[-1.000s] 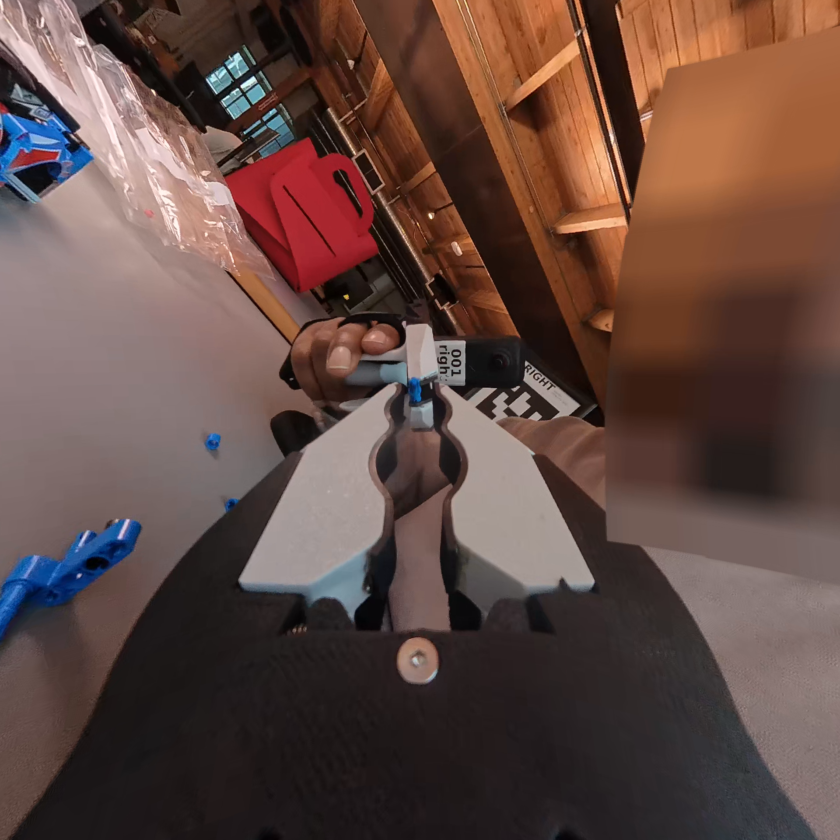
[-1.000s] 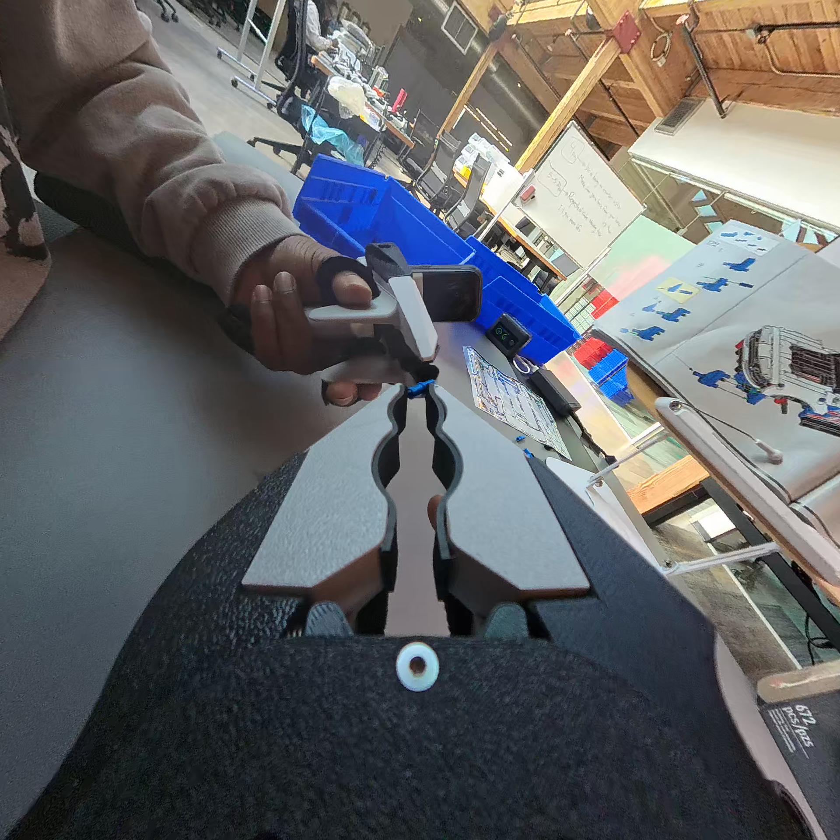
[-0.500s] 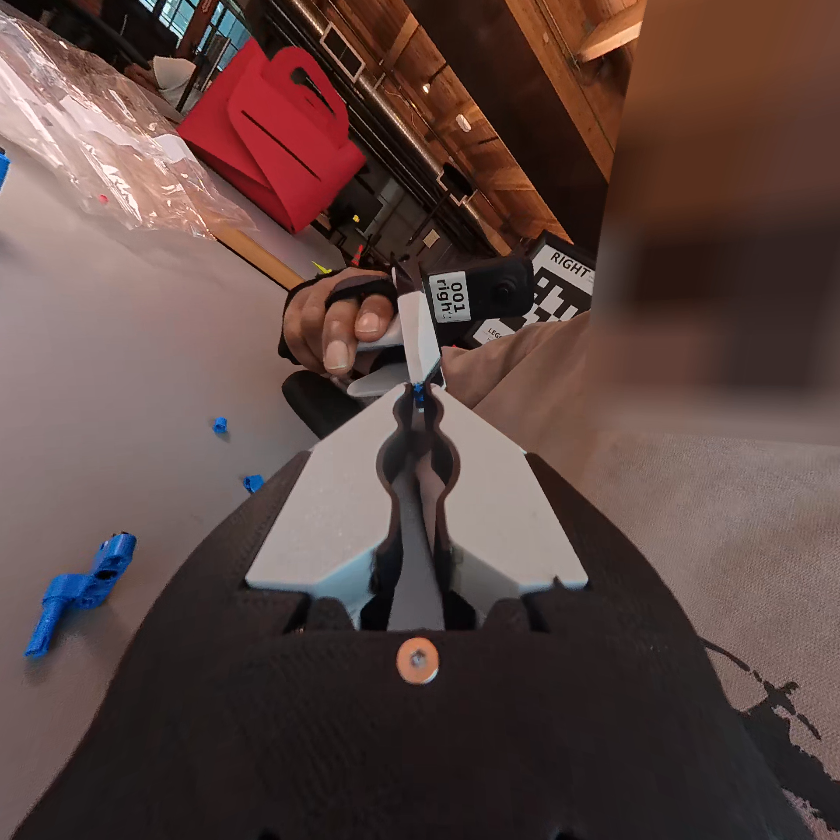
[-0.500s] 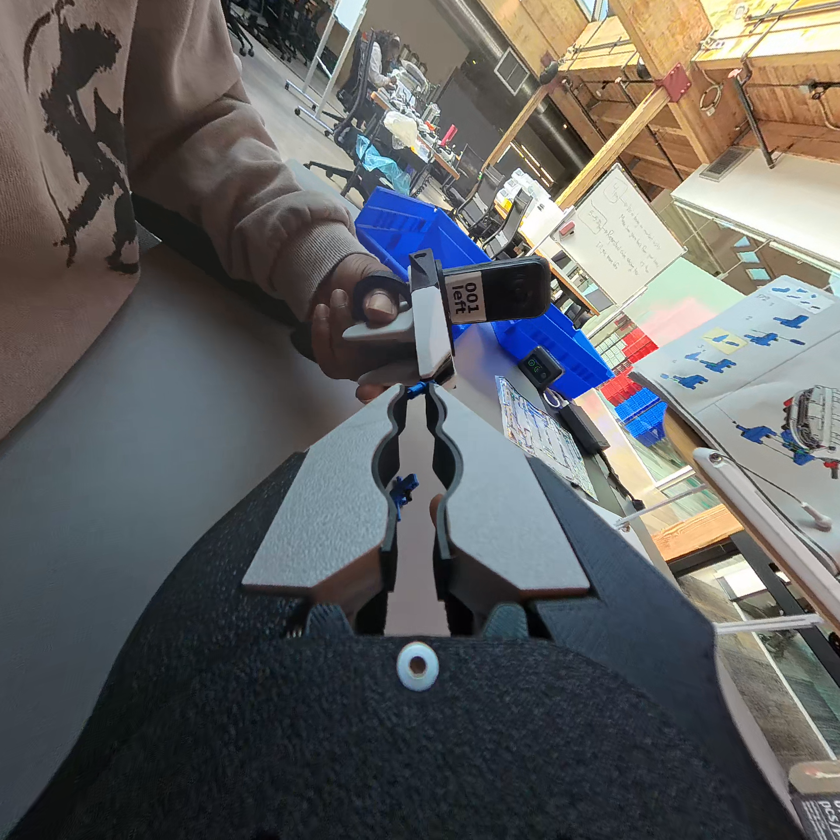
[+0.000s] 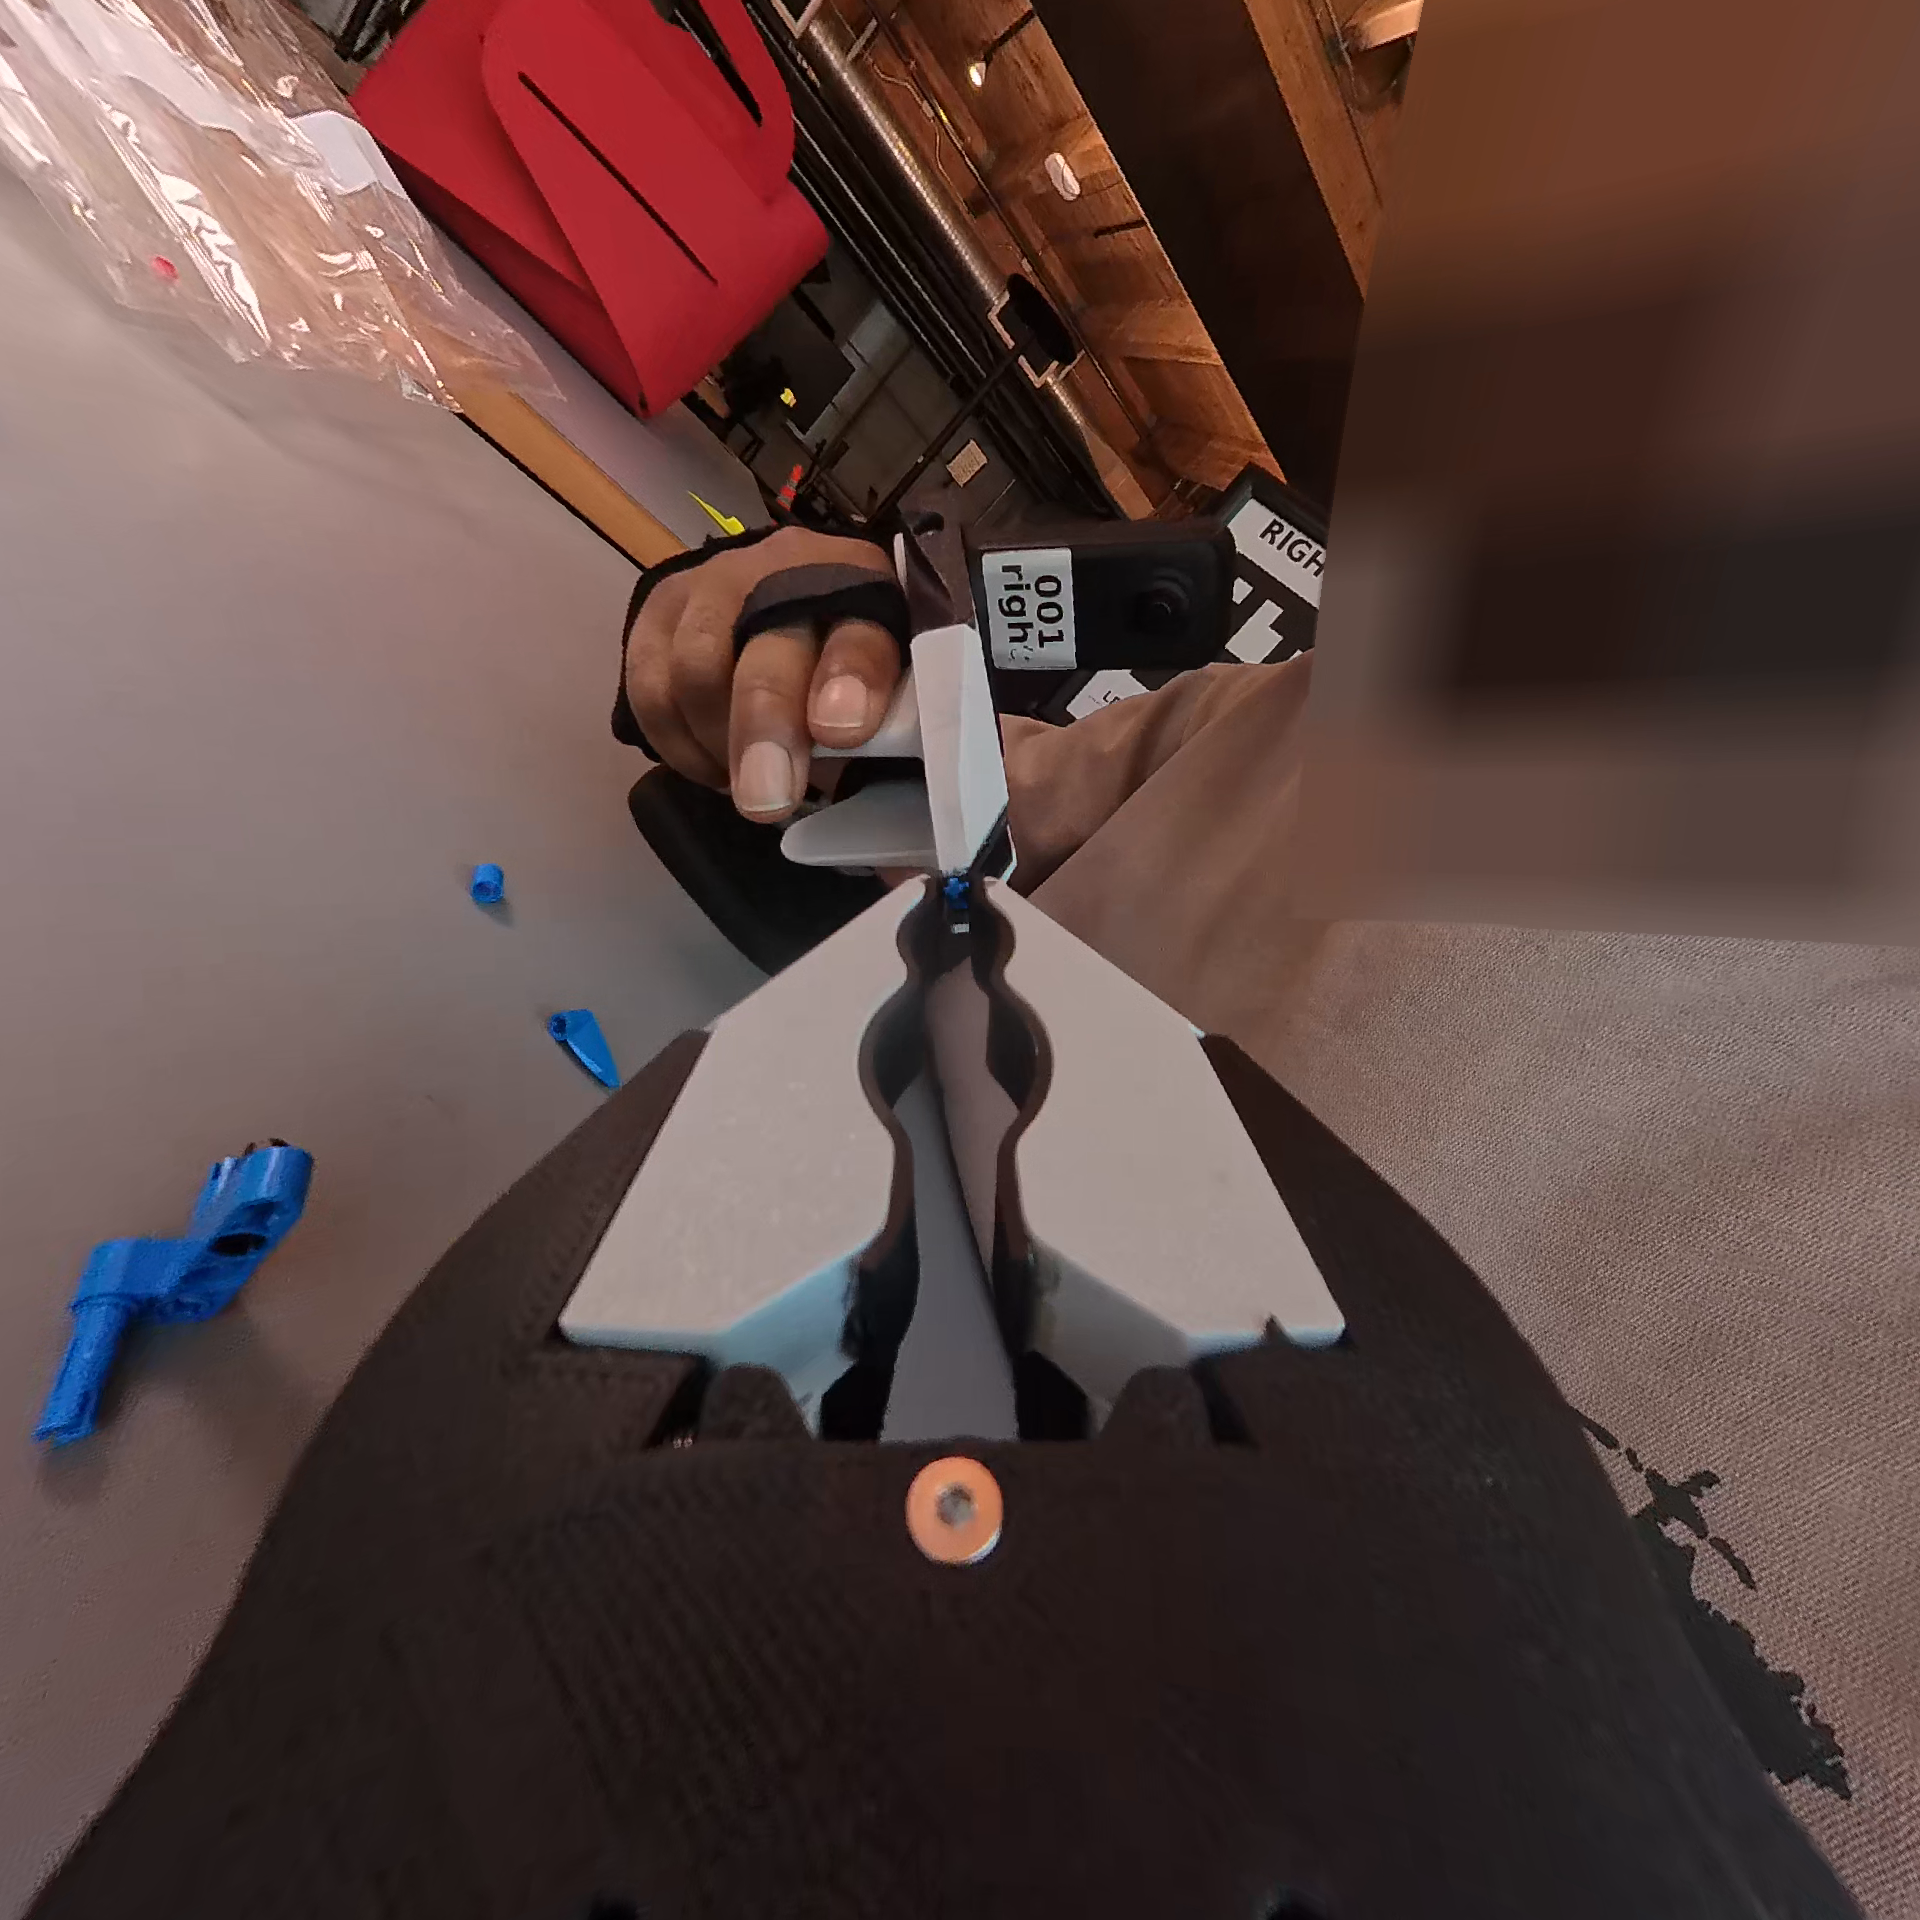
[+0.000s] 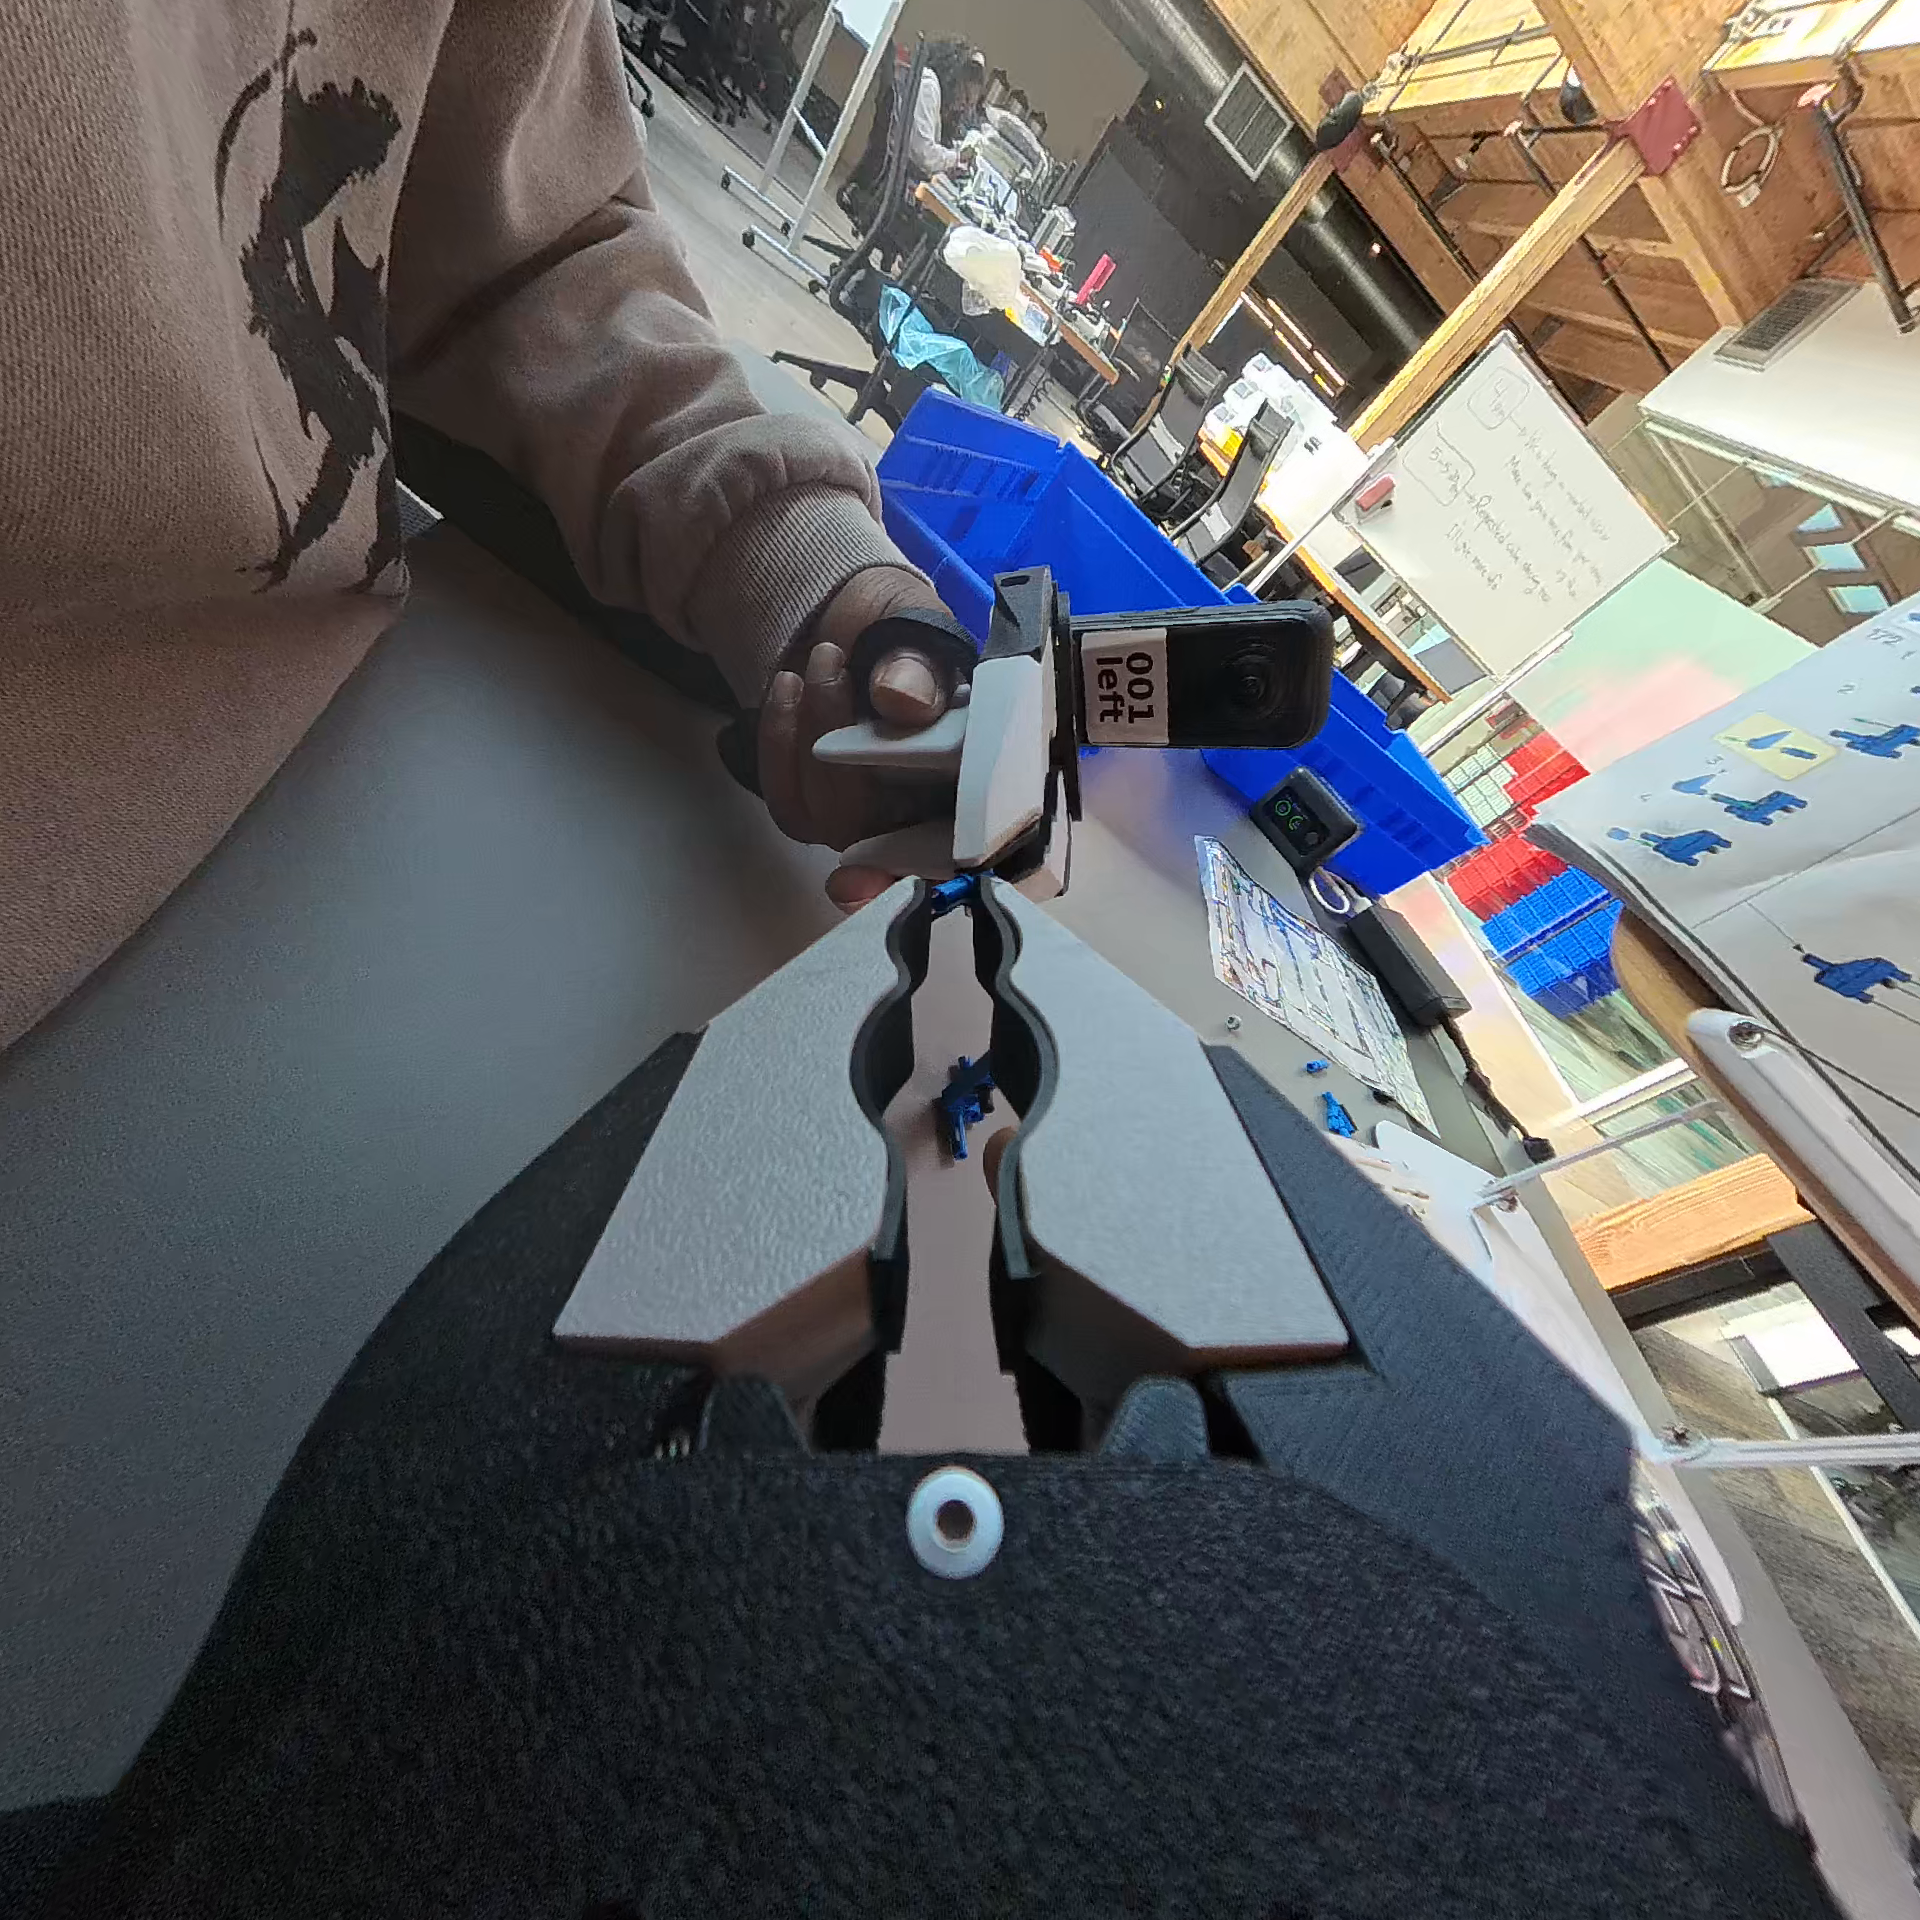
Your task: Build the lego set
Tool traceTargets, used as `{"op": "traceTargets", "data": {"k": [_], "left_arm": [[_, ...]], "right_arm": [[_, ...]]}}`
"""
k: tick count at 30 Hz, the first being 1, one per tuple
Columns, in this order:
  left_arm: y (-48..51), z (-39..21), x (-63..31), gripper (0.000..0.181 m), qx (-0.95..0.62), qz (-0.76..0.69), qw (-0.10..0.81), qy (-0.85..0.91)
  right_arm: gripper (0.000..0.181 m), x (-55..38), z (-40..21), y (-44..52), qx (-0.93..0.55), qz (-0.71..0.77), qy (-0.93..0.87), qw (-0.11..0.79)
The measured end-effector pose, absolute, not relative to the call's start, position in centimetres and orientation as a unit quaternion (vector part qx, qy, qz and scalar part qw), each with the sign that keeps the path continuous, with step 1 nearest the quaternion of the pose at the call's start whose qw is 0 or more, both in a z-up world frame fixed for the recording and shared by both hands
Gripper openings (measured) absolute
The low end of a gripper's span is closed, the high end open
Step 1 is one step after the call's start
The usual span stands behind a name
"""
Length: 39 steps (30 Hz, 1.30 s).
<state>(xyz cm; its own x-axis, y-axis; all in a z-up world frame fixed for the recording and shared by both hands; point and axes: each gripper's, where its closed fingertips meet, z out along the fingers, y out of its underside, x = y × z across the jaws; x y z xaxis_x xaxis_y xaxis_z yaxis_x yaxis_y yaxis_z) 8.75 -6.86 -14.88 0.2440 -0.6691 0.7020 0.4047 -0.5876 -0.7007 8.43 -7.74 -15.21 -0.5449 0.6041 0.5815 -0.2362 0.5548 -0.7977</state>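
My left gripper (image 5: 954,896) and right gripper (image 6: 952,896) meet tip to tip above the grey table. A small blue lego piece (image 5: 954,891) sits between the nearly closed fingertips; it also shows in the right wrist view (image 6: 950,891). Both grippers look shut on it. The right gripper's body (image 5: 961,748) faces me in the left wrist view, and the left gripper's body (image 6: 1013,769) faces me in the right wrist view. A blue lego assembly (image 5: 177,1268) lies on the table at the left. Another blue assembly (image 6: 964,1103) shows through the right gripper's finger gap.
Two small blue pieces (image 5: 486,883) (image 5: 584,1044) lie loose on the table. Clear plastic bags (image 5: 229,208) lie at the far left. Blue bins (image 6: 1143,582), a sticker sheet (image 6: 1288,977), a small black device (image 6: 1304,821) and an open instruction booklet (image 6: 1766,862) stand to the right. Both grippers' tips are close together, under 4 cm apart.
My left gripper's fingertips have closed in around the small blue piece. Both grippers have tilted and turned together, staying tip to tip. The person's sweatshirt now fills more of both views.
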Motion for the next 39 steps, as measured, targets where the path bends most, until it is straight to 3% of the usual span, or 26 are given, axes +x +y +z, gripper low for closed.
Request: {"op": "traceTargets", "data": {"k": [13,23,39], "left_arm": [[-5.7,-13.2,7.3,0.001,-0.631,-0.542,0.548,0.089],[-6.1,-11.1,7.6,0.001,-0.608,-0.393,0.668,0.171],[-6.6,-11.0,8.5,0.002,-0.607,-0.33,0.688,0.224]], "right_arm": [[0.012,7.1,-13.2,-5.7,-0.216,0.509,-0.688,0.469],[0.002,7.3,-11.7,-6.5,-0.302,0.669,-0.612,0.294],[0.001,7.6,-11.4,-7.0,-0.299,0.698,-0.602,0.248]]}}
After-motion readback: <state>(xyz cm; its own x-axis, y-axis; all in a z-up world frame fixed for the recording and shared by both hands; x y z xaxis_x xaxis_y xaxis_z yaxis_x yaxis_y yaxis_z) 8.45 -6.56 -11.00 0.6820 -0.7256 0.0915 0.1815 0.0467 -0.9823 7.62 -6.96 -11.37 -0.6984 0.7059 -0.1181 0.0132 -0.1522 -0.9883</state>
